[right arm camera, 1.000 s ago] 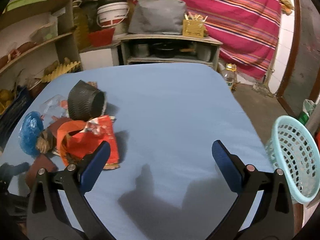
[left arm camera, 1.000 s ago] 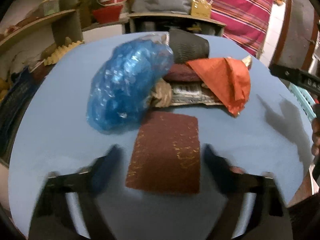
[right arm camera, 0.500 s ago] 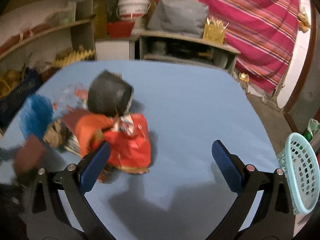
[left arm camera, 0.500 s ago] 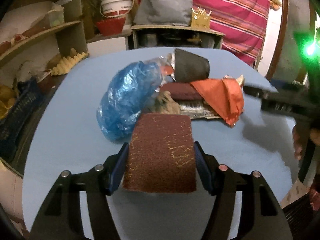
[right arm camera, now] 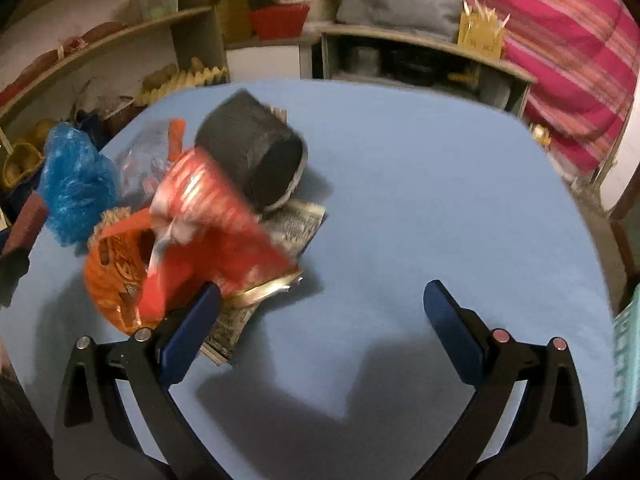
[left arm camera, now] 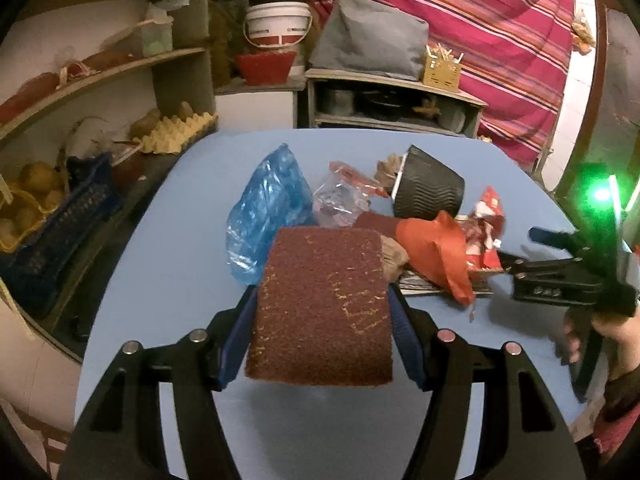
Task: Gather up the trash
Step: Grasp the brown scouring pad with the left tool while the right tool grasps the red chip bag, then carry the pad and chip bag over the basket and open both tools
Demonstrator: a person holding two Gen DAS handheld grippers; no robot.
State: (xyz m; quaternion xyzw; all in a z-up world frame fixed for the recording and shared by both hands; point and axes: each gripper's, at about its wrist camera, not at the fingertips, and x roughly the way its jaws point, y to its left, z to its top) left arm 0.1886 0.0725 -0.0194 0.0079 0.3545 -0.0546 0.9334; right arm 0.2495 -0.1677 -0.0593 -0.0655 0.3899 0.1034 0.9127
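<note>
My left gripper (left arm camera: 320, 312) is shut on a brown scouring pad (left arm camera: 322, 304) and holds it above the blue table (left arm camera: 168, 240). Behind it lies a trash pile: a blue plastic bag (left arm camera: 268, 208), a black ribbed cup (left arm camera: 430, 190) on its side, an orange wrapper (left arm camera: 436, 254), a red wrapper (left arm camera: 488, 224) and printed paper. My right gripper (right arm camera: 320, 316) is open and empty; its left finger is right beside the red wrapper (right arm camera: 216, 220) and orange wrapper (right arm camera: 116, 276). The black cup (right arm camera: 256, 156) and blue bag (right arm camera: 72, 184) lie beyond. The right gripper also shows in the left wrist view (left arm camera: 560, 264).
Shelves with egg trays (left arm camera: 176, 132), a dark crate (left arm camera: 60, 220) and fruit stand left of the table. A low cabinet (left arm camera: 392, 100) and striped cloth are behind. A teal basket's edge (right arm camera: 626, 356) shows at the far right.
My left gripper closed on the scouring pad and lifted it off the table. My right gripper moved left, up to the red and orange wrappers, staying open.
</note>
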